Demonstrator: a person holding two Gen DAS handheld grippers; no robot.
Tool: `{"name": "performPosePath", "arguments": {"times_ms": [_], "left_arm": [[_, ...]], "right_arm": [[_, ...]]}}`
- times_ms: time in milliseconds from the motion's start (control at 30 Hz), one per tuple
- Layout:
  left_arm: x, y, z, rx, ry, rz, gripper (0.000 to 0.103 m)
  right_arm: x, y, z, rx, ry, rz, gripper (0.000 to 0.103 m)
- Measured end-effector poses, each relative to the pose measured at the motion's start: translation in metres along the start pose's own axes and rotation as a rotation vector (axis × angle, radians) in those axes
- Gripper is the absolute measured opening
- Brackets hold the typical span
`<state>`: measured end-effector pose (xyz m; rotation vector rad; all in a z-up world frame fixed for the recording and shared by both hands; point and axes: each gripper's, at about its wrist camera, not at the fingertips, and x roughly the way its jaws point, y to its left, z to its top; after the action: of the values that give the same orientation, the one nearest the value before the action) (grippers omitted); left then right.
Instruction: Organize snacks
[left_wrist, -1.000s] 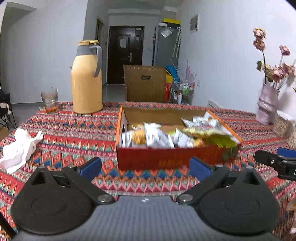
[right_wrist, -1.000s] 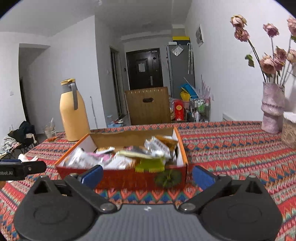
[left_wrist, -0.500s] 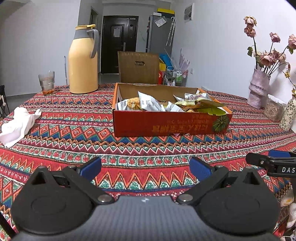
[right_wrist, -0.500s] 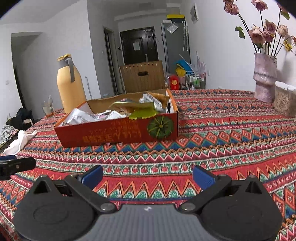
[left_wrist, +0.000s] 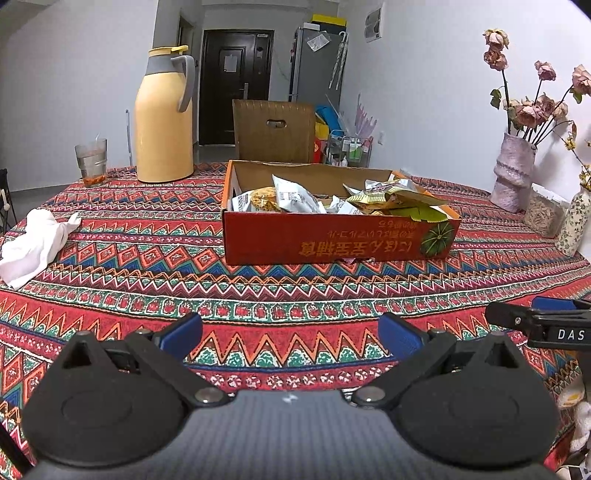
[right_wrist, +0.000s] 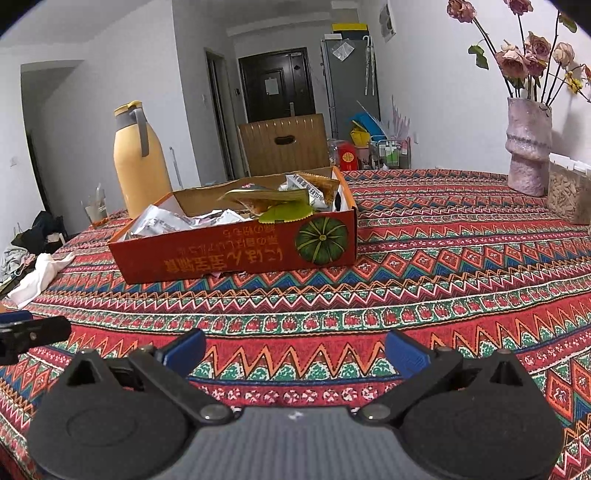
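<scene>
Snacks (left_wrist: 295, 197) in box (left_wrist: 332, 243), farther off than a second ago.

White walls (left_wrist: 424, 110), dark door (left_wrist: 236, 81) at hall end, grey fridge (left_wrist: 314, 62), wood chair (left_wrist: 275, 129) behind patterned table (left_wrist: 295, 288).
</scene>
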<state>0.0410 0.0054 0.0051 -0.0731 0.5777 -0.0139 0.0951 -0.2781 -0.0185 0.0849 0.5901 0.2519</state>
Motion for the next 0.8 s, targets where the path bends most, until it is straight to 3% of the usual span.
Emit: {"name": "performPosePath", "arguments": {"times_ms": [800], "left_arm": [[-0.0005,-0.001,0.0,0.0,-0.004,-0.002,0.103]], "right_arm": [[0.0011,-0.0001,-0.0014,-0.004,0.009,-0.002,0.103]]}}
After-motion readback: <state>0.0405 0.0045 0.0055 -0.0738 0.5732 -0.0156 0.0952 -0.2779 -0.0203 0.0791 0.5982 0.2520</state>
